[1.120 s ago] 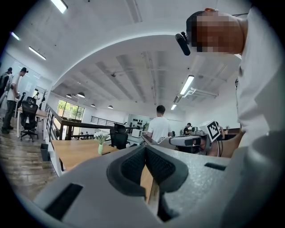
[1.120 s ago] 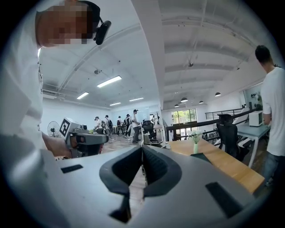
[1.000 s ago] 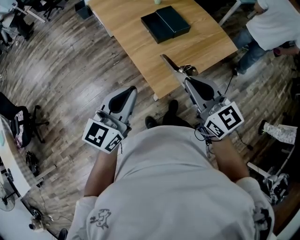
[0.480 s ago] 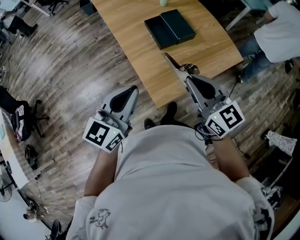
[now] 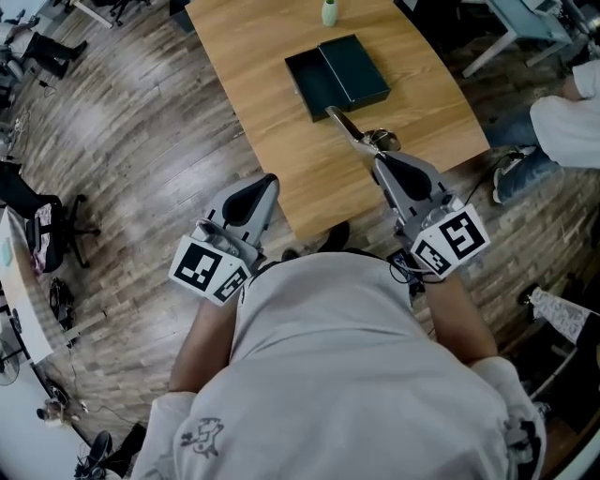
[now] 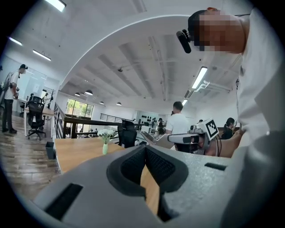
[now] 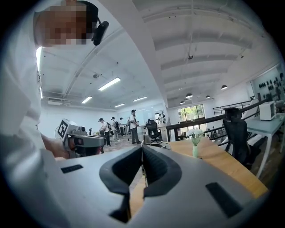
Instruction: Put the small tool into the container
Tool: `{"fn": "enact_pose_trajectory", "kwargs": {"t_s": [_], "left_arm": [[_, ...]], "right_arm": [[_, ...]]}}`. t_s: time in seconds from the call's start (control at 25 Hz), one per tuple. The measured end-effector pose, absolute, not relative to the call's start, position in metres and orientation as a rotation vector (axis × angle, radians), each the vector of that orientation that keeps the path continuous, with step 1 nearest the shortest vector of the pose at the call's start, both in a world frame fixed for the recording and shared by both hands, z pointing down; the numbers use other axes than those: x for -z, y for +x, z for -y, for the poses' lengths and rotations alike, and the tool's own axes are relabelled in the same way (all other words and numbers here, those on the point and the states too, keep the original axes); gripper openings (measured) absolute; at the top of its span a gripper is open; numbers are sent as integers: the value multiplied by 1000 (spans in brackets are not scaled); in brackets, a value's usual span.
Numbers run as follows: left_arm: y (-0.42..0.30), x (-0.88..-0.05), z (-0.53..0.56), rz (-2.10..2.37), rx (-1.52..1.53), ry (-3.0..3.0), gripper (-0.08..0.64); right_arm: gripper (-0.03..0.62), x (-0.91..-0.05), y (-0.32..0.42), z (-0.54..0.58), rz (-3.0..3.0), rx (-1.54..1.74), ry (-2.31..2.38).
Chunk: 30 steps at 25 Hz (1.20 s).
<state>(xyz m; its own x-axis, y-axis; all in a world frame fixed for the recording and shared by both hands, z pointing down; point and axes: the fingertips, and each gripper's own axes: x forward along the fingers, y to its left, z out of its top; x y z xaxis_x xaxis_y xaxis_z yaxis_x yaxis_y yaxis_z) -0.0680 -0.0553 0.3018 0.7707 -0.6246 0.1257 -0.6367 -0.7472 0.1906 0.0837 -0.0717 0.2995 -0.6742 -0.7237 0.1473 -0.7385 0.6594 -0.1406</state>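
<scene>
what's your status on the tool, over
Left gripper shut, empty. Right gripper shut on small tool. Container open, just ahead of tool; nothing between.

Small tool [image 5: 349, 128]: slim, silvery metal, gripped at its rear end in the closed tongs of the right gripper [image 5: 379, 157], tip reaching to the container's near edge.

Container [image 5: 354, 70]: dark, flat, rectangular box in two side-by-side halves (apparently open), on the wooden bench.

Head view taken steeply down over the counter [image 5: 253, 84], both gripper views carried low, faced level across it, vase [image 5: 329, 11] shared by all.
</scene>
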Motion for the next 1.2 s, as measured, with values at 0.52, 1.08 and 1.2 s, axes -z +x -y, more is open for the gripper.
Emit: {"fn": "enact_pose_trajectory", "kwargs": {"t_s": [0.52,1.08,1.2], "left_arm": [[-43,-322,95,1012,-114,2685,6],[-54,-342,165,924,-180,2688,6],[-59,-349,178,905,-169,2662,6]], "right_arm": [[12,-331,113,117,2751,-404,1201],[12,-360,93,190,2664,-530,1244],[12,-371,87,206,2642,-563,1248]]}}
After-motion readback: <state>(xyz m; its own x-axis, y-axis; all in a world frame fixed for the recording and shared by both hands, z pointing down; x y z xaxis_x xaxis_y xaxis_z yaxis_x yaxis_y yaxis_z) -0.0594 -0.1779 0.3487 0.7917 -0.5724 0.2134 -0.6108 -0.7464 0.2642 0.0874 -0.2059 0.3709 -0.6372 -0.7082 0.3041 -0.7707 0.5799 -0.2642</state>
